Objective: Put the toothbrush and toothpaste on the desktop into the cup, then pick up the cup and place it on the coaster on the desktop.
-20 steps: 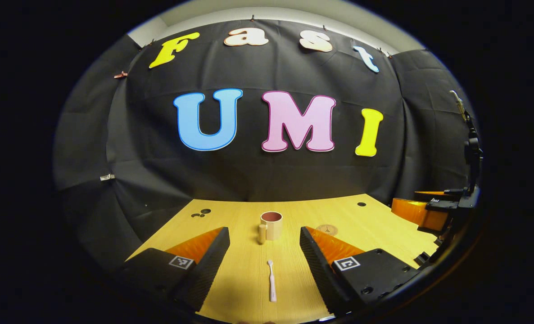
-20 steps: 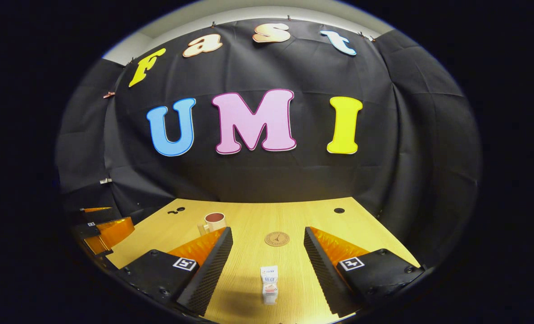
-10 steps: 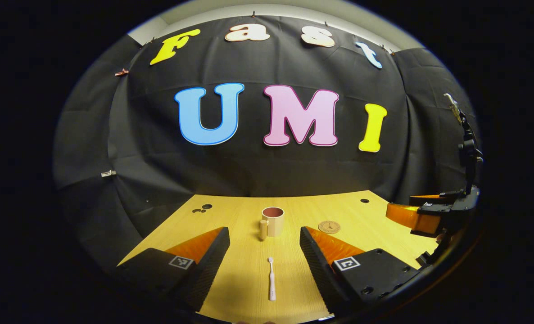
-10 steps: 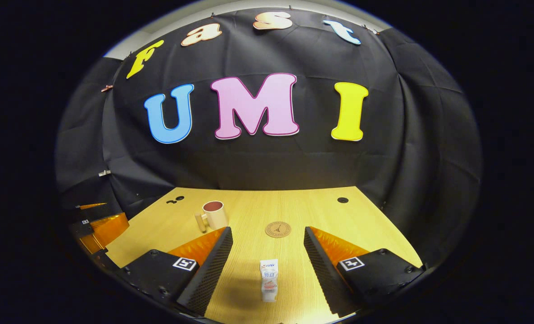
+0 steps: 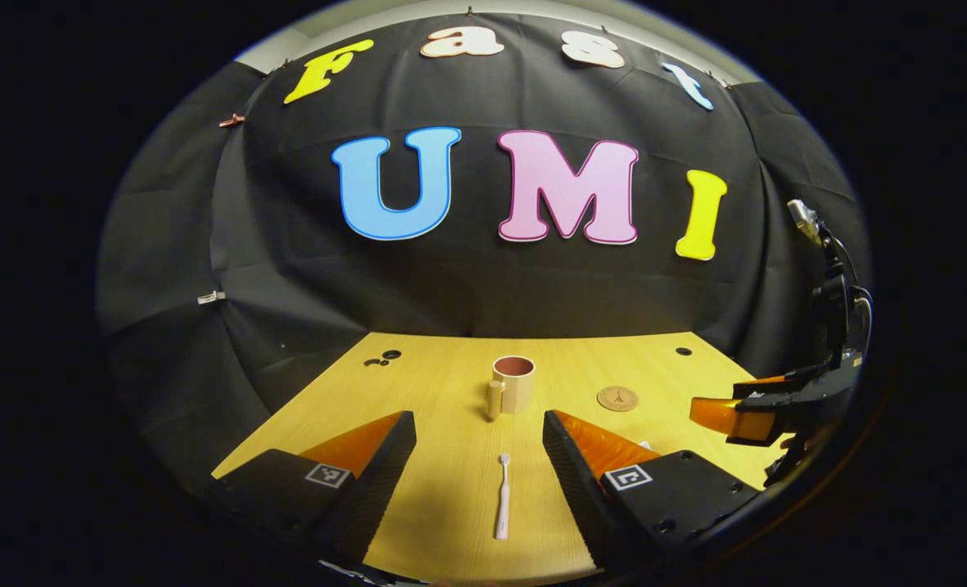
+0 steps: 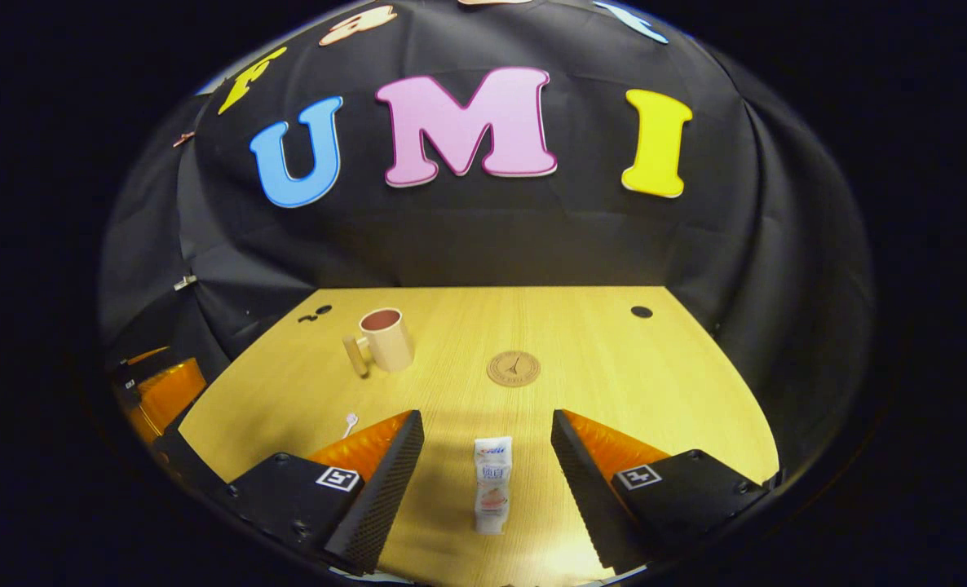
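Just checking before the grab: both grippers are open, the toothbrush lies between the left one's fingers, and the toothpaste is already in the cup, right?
Not quite. The toothpaste is not in the cup; the right gripper view shows it lying on the desk between the right gripper's open fingers. The rest holds: the left gripper is open with the toothbrush between its fingers.

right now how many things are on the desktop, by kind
cup: 1
coaster: 1
toothbrush: 1
toothpaste: 1
total: 4, all lying on the desktop; nothing is in the cup yet
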`<action>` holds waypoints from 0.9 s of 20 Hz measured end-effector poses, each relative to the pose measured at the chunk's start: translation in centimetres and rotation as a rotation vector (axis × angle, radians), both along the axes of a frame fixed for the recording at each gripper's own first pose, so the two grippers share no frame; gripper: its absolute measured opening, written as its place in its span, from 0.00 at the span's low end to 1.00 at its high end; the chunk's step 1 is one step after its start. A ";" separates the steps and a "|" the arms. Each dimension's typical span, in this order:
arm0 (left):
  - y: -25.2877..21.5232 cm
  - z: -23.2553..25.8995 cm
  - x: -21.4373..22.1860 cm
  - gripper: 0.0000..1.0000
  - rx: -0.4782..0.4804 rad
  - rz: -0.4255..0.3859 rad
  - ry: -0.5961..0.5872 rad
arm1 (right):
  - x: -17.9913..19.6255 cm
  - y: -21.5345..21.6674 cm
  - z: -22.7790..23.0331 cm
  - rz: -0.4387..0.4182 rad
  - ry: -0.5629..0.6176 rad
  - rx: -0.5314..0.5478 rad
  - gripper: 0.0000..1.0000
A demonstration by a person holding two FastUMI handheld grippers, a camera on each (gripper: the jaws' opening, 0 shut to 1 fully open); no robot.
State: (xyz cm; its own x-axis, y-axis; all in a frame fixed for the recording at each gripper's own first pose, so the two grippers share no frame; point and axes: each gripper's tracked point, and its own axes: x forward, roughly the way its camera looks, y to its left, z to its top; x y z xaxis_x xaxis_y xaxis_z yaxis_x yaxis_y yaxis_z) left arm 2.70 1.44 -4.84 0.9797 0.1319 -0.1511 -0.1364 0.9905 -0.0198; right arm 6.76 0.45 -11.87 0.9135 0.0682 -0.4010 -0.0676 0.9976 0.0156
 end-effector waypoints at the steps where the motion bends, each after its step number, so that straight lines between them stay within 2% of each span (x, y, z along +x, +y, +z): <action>1: 0.1 -0.3 0.1 0.98 -0.002 0.011 0.008 | 0.3 0.2 -1.0 0.005 0.032 0.001 0.97; 4: 0.5 -1.5 0.6 0.98 -0.014 0.050 0.041 | 1.4 0.0 -3.7 0.020 0.116 -0.020 0.97; 5: 0.6 -2.0 0.6 0.98 -0.020 0.061 0.055 | 1.8 0.0 -4.7 0.025 0.143 -0.029 0.92; 6: 0.6 -2.4 0.7 0.98 -0.025 0.073 0.070 | 2.2 -0.1 -5.7 0.029 0.170 -0.036 0.97; 14: 0.7 -4.8 1.3 0.98 -0.022 0.140 0.158 | 3.5 -1.3 -13.2 0.040 0.414 -0.113 0.97; 18: 0.8 -5.1 1.2 0.98 -0.033 0.175 0.182 | 3.5 -1.5 -15.8 0.057 0.495 -0.149 0.98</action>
